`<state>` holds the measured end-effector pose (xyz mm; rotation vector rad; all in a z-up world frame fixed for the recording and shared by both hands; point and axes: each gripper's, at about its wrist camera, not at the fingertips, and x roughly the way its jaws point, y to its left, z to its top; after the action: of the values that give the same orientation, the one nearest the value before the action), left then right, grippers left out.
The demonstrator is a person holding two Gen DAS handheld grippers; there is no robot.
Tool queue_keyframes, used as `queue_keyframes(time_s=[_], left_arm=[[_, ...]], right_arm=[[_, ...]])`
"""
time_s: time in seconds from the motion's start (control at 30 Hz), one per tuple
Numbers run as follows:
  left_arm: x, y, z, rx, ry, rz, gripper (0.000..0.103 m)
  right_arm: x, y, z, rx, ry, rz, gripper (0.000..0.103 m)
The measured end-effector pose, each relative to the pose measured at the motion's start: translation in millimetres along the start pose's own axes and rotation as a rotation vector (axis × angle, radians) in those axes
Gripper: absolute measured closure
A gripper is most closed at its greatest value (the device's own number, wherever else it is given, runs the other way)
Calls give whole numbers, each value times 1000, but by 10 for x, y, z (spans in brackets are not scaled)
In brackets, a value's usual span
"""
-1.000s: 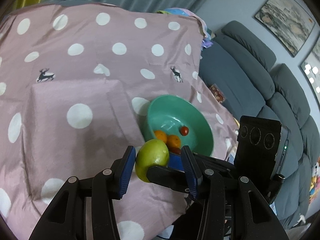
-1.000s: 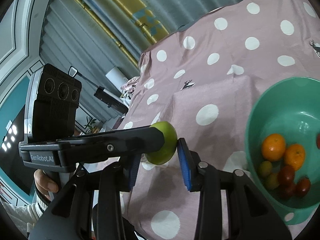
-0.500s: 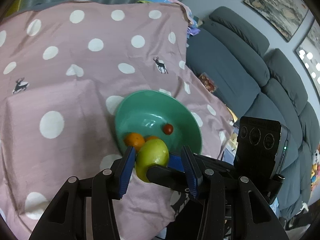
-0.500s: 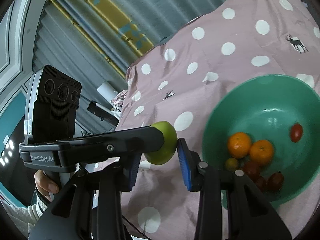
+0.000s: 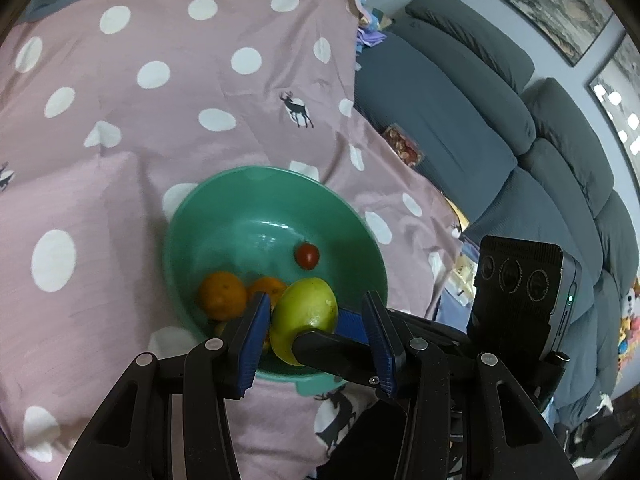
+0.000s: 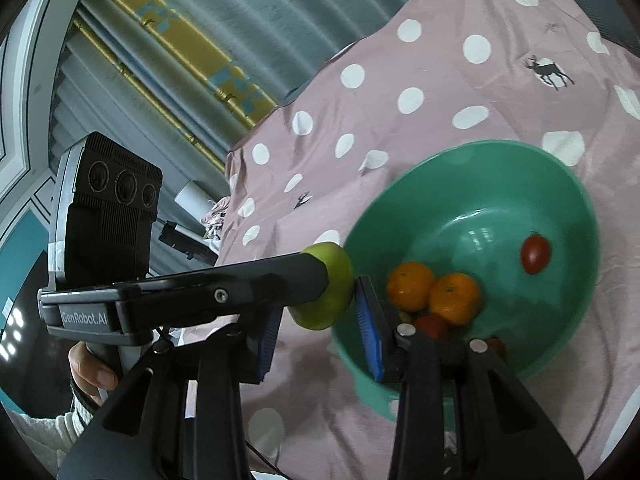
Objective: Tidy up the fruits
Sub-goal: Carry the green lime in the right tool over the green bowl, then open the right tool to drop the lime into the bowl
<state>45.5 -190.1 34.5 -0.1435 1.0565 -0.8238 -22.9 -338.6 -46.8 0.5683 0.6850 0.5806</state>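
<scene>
A green apple [image 5: 305, 312] is squeezed between fingers of both grippers, held over the near rim of the teal bowl [image 5: 224, 196]. My left gripper [image 5: 316, 328] has its jaws around the apple together with a finger of the right gripper. My right gripper [image 6: 316, 320] holds the apple [image 6: 328, 304] likewise, with the left gripper's finger crossing in front. The bowl [image 6: 560, 184] holds two oranges [image 6: 412, 284], a cherry tomato [image 6: 535, 254] apart from them, and several small fruits partly hidden behind my fingers.
The bowl sits on a pink polka-dot cloth [image 5: 120, 120] with deer prints. A grey sofa [image 5: 500, 120] stands beyond the table's right edge. Striped curtains [image 6: 180, 60] hang behind the table. A hand [image 6: 90, 372] grips the left gripper's handle.
Both grippers have carried the apple together from over the cloth to above the bowl's near rim. The bowl now looms larger and closer.
</scene>
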Motion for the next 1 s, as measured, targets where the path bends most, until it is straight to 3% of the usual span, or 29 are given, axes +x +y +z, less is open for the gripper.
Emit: queue_keyframes(time_s=[1.0], left_arm=[[457, 20, 119, -46, 50, -47, 56]], right_arm=[[-14, -303, 112, 15, 62, -84, 66]])
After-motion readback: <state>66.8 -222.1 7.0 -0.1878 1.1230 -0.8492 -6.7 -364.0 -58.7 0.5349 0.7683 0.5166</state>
